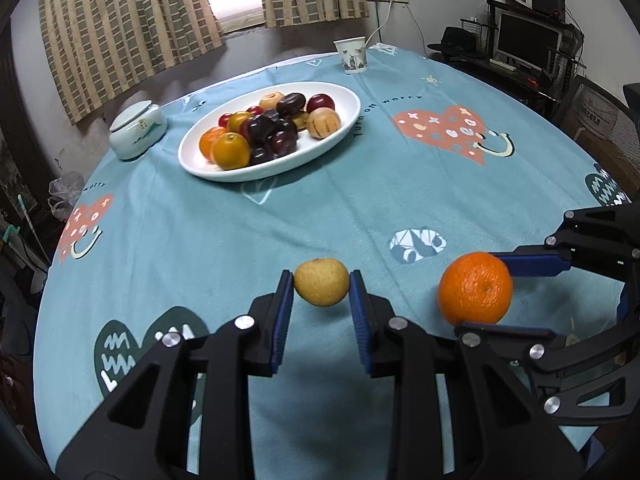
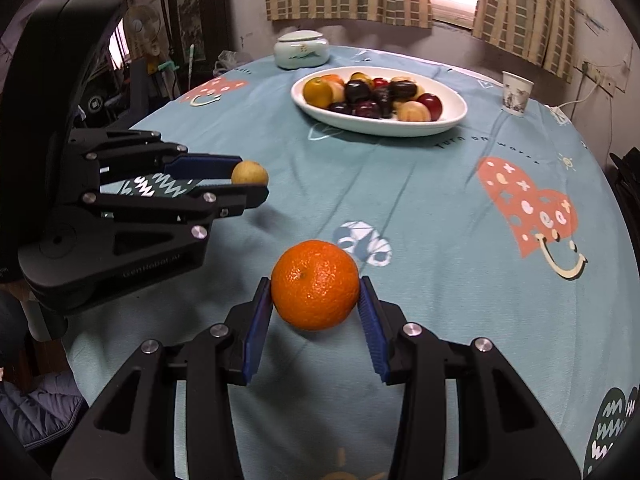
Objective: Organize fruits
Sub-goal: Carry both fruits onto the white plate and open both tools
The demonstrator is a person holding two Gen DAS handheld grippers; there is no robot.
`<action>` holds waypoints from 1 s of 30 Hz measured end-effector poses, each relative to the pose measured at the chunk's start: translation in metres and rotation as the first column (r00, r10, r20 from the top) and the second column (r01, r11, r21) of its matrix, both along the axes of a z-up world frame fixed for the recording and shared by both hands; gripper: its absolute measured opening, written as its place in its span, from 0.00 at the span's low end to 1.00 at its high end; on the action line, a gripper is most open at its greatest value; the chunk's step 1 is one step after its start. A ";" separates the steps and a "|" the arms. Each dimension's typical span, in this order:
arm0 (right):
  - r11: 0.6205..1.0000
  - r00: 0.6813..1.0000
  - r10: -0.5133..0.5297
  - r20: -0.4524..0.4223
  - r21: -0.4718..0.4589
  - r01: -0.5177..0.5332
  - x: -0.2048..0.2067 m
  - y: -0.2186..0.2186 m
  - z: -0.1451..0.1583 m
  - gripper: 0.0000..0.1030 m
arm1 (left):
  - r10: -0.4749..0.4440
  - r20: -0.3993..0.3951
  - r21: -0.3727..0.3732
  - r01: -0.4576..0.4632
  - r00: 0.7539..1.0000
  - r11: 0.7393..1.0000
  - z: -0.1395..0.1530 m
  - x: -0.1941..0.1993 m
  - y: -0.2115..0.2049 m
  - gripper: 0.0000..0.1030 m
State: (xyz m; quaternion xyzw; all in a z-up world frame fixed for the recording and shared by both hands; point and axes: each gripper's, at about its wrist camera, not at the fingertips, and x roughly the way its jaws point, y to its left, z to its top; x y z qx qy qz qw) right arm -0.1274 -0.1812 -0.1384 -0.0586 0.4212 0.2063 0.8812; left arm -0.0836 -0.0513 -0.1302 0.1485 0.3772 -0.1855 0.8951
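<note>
My left gripper [image 1: 322,280] is shut on a small yellow-brown pear [image 1: 321,281], held above the blue tablecloth. The same pear [image 2: 249,173] shows at the left gripper's tips [image 2: 250,182] in the right wrist view. My right gripper [image 2: 316,292] is shut on an orange mandarin [image 2: 315,285], lifted off the cloth; from the left wrist view the mandarin [image 1: 475,288] sits between the right gripper's fingers [image 1: 532,264]. A white oval plate [image 1: 344,132] farther back holds oranges, dark plums, red fruits and tan ones. It appears again as the plate [image 2: 448,122] ahead and to the right.
A pale lidded jar [image 1: 137,130] stands left of the plate, also seen as the jar [image 2: 301,49]. A paper cup [image 1: 351,56] stands at the far edge, the cup [image 2: 516,93] right of the plate. Round table [image 1: 400,200] with patterned cloth; curtains and a desk behind.
</note>
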 end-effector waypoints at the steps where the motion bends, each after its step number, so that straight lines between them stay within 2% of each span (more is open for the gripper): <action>1: 1.000 1.000 0.003 0.000 -0.004 -0.003 0.000 0.002 0.000 0.42 | 0.002 0.001 -0.001 -0.002 1.000 1.000 0.000 0.000 0.002 0.28; 13: 0.999 0.999 0.040 -0.016 -0.037 -0.040 0.001 0.027 -0.002 0.42 | 0.018 0.017 -0.015 -0.018 1.000 1.000 0.005 0.001 0.021 0.28; 18: 0.998 0.999 0.051 -0.007 -0.041 -0.051 0.008 0.030 0.001 0.43 | 0.023 0.051 -0.021 -0.022 0.998 1.000 0.018 0.012 0.028 0.28; 26: 1.000 0.998 0.025 0.058 0.010 -0.025 0.034 0.022 0.024 0.42 | 0.029 0.091 -0.004 -0.029 0.995 1.000 0.034 0.045 0.026 0.28; 30: 1.000 0.998 0.022 0.054 0.021 -0.023 0.045 0.018 0.024 0.43 | 0.019 0.085 -0.002 -0.019 0.996 1.000 0.031 0.052 0.022 0.28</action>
